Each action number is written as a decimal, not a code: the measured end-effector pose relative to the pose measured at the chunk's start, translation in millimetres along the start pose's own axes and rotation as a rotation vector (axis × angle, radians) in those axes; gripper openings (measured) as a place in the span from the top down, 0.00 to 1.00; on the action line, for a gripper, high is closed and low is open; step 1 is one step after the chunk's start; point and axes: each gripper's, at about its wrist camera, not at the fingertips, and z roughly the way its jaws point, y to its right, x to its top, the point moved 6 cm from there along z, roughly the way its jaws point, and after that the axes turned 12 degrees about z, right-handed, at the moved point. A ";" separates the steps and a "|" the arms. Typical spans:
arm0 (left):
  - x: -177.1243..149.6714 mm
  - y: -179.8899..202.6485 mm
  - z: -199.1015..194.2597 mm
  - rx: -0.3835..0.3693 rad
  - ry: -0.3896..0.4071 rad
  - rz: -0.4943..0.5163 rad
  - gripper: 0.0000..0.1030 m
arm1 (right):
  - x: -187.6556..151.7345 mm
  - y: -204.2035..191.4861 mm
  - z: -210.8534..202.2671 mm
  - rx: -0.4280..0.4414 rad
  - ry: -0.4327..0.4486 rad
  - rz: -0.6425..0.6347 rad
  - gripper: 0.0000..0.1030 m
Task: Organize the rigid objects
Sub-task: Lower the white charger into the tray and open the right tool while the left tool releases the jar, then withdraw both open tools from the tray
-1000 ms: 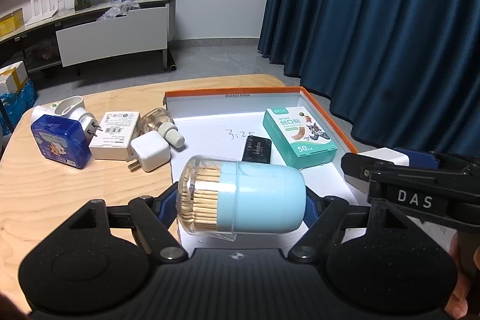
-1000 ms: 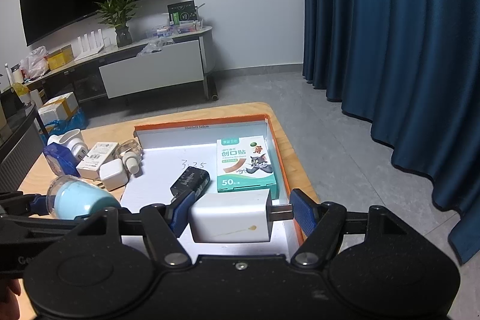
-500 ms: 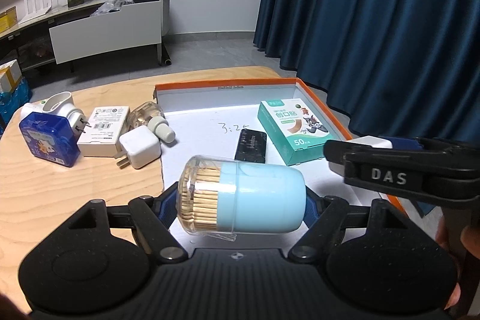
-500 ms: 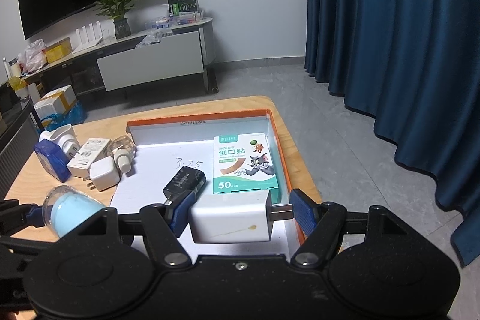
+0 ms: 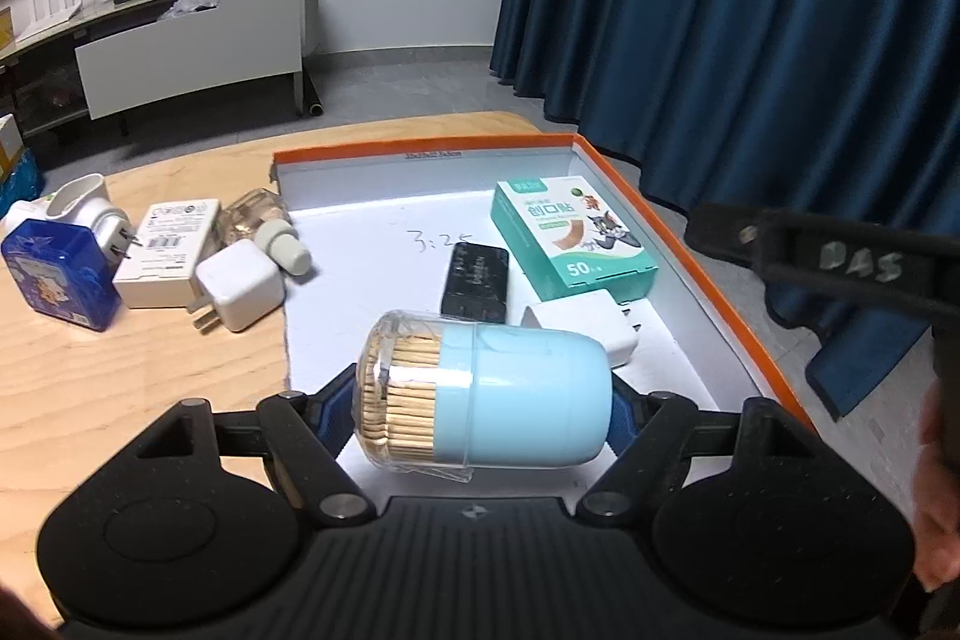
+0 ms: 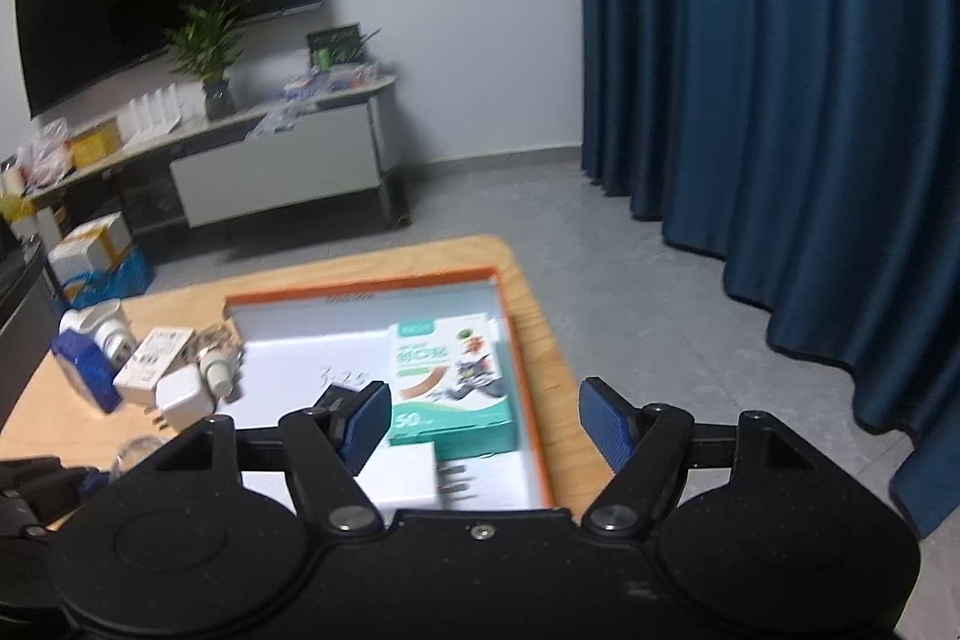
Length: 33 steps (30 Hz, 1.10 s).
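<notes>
My left gripper (image 5: 480, 412) is shut on a toothpick holder (image 5: 486, 394) with a clear body and a pale blue cap, held sideways over the near end of the orange-rimmed tray (image 5: 690, 250). In the tray lie a green bandage box (image 5: 570, 235), a small black box (image 5: 476, 280) and a white charger (image 5: 582, 325). My right gripper (image 6: 483, 421) stands open with nothing between its blue pads, above the tray's near right corner (image 6: 534, 400). The white charger (image 6: 402, 472) lies on the tray floor below its left finger, beside the bandage box (image 6: 447, 376).
On the wooden table left of the tray sit a blue tin (image 5: 57, 274), a white plug adapter (image 5: 84, 208), a white labelled box (image 5: 168, 250), a white charger cube (image 5: 240, 286) and a clear bottle (image 5: 264, 226). Blue curtains hang at the right. A hand (image 5: 936, 490) shows at the right edge.
The white charger has left the right gripper's jaws and now lies in the tray; that gripper has drawn back and tilted upward. The left gripper still holds the toothpick holder.
</notes>
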 end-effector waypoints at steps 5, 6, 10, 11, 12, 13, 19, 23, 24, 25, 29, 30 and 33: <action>9.2 12.4 7.7 -0.060 0.011 0.000 0.24 | 3.9 4.5 -11.6 -0.002 0.033 0.018 0.19; 11.4 15.2 8.1 -0.082 0.018 0.000 0.22 | 4.5 4.9 -13.7 -0.003 0.040 0.021 0.19; 13.9 18.9 -0.3 -0.073 0.043 0.027 0.05 | 5.1 3.6 -21.5 -0.002 0.047 0.020 0.19; 13.0 17.0 -1.7 -0.067 0.039 0.026 0.05 | 4.8 3.2 -23.2 -0.002 0.050 0.019 0.19; 11.6 13.9 -3.1 -0.062 0.032 0.017 0.05 | 4.4 2.1 -24.5 -0.002 0.051 0.019 0.19; 10.3 9.8 -4.8 -0.053 0.026 0.002 0.06 | 4.0 0.7 -25.6 0.002 0.051 0.020 0.19; 7.1 -18.2 -23.2 0.046 0.013 -0.039 0.05 | -3.0 -16.1 -31.1 0.032 0.034 -0.003 0.18; 2.8 -39.4 -36.4 0.109 -0.006 -0.063 0.05 | -9.2 -30.6 -33.2 0.055 0.018 -0.026 0.17; 1.7 -44.0 -39.5 0.123 -0.009 -0.065 0.04 | -10.2 -34.0 -33.1 0.062 0.014 -0.030 0.17; 0.6 -48.4 -42.3 0.139 -0.013 -0.067 0.04 | -11.4 -37.5 -33.3 0.069 0.011 -0.034 0.17; -3.7 -65.1 -53.4 0.193 -0.026 -0.084 0.04 | -17.0 -51.8 -34.7 0.092 -0.006 -0.046 0.16; -4.7 -68.6 -56.2 0.201 -0.025 -0.088 0.03 | -18.4 -55.8 -34.7 0.099 -0.010 -0.052 0.15; -8.2 -77.7 -63.3 0.220 -0.024 -0.100 0.02 | -23.2 -67.3 -34.1 0.115 -0.025 -0.064 0.14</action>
